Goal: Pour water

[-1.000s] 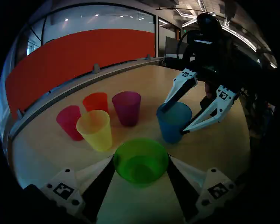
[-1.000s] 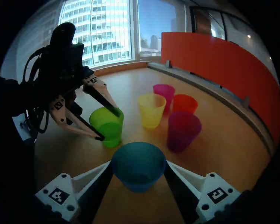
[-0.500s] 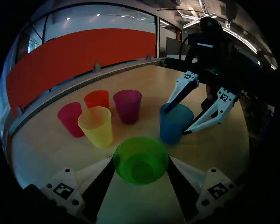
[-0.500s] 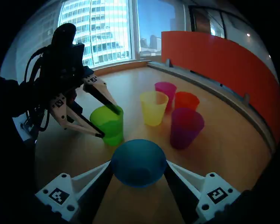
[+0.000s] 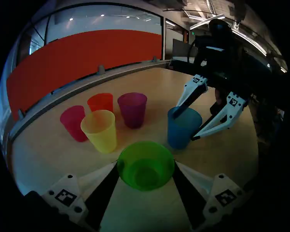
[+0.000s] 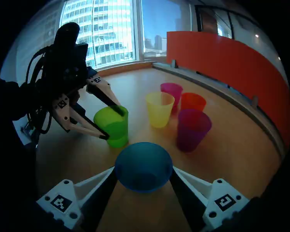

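Observation:
My left gripper (image 5: 145, 170) is shut on a green cup (image 5: 145, 165), held upright near the bottom of the left gripper view. That same green cup (image 6: 112, 125) and left gripper (image 6: 111, 121) appear at the left of the right gripper view. My right gripper (image 6: 143, 174) is shut on a blue cup (image 6: 144, 167), held just above the wooden table (image 6: 230, 154). In the left gripper view the blue cup (image 5: 182, 127) sits right of centre between the right gripper's (image 5: 183, 125) white fingers (image 5: 191, 89). I cannot make out water in either cup.
A yellow cup (image 5: 99, 130), a pink cup (image 5: 72, 122), an orange cup (image 5: 101, 103) and a purple cup (image 5: 132, 109) stand grouped on the table (image 5: 48, 154). An orange wall panel (image 5: 79, 54) runs along the table's far edge. A person's dark arms hold both tools.
Both cups have lifted slightly off the table. The blue cup has drifted a little to the right in the left gripper view; the green cup rose in the right gripper view.

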A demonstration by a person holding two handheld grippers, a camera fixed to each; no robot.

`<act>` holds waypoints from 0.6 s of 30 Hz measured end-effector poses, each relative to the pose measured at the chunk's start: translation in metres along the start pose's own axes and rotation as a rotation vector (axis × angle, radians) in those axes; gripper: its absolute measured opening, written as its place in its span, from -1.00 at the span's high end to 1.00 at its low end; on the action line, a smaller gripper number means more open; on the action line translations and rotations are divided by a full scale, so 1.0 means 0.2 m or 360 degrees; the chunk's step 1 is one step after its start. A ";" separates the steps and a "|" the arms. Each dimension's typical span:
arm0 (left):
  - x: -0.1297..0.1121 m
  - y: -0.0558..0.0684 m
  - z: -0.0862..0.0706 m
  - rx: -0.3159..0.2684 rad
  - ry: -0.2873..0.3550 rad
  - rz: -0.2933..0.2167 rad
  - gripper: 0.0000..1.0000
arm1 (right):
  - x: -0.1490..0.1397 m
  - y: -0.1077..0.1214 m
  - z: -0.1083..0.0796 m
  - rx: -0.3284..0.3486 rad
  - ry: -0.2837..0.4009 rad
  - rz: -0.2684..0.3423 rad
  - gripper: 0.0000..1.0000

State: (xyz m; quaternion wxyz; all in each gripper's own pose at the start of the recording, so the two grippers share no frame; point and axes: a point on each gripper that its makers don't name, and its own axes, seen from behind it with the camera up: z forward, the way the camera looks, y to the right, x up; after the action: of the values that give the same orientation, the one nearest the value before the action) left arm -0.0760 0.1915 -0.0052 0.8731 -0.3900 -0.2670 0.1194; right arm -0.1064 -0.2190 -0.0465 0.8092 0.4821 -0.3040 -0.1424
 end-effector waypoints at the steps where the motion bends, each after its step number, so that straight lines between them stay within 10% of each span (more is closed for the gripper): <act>1: 0.00 0.00 0.00 0.0000 0.0001 0.0000 -0.78 | 0.00 0.00 0.00 0.0000 0.0000 0.0001 -0.85; 18: -0.01 -0.01 0.00 0.0006 -0.0001 -0.0026 -0.79 | 0.01 -0.01 -0.01 -0.0001 0.0001 0.0001 -1.00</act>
State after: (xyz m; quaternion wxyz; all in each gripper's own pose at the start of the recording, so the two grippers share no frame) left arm -0.0773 0.1893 -0.0044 0.8747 -0.3860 -0.2703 0.1130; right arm -0.1036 -0.2200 -0.0470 0.8095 0.4819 -0.3038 -0.1420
